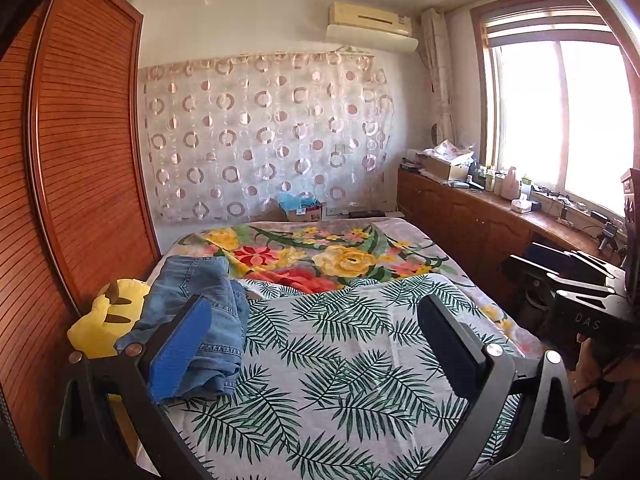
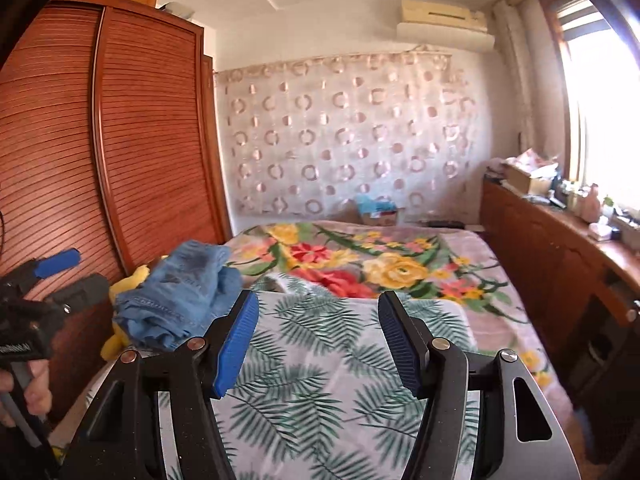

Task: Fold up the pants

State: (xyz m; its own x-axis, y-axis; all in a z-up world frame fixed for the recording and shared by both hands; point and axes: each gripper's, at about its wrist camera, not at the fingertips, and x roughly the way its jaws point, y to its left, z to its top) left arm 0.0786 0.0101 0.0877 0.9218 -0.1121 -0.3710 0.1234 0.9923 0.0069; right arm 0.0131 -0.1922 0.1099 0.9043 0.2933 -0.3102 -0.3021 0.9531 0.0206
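Jeans (image 1: 196,320) lie bunched at ten o'clock on the bed (image 1: 340,360); left claw (image 1: 316,344) and right claw (image 2: 318,344) gape wide, empty. Pinch waistband corners, not loose folds.

The bed (image 1: 420,240) carries a floral blanket (image 1: 344,258), leaf-print sheet (image 1: 340,360), bunched jeans (image 1: 200,304) and yellow plush (image 1: 108,320).

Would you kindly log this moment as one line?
jeans: bunched on bed | left gripper: open, empty | right gripper: open, empty

The pants (image 1: 200,312) are faded, matt denim. The wardrobe (image 1: 80,152) is glossy slatted wood. The finger pads (image 2: 236,344) look like ribbed blue rubber.
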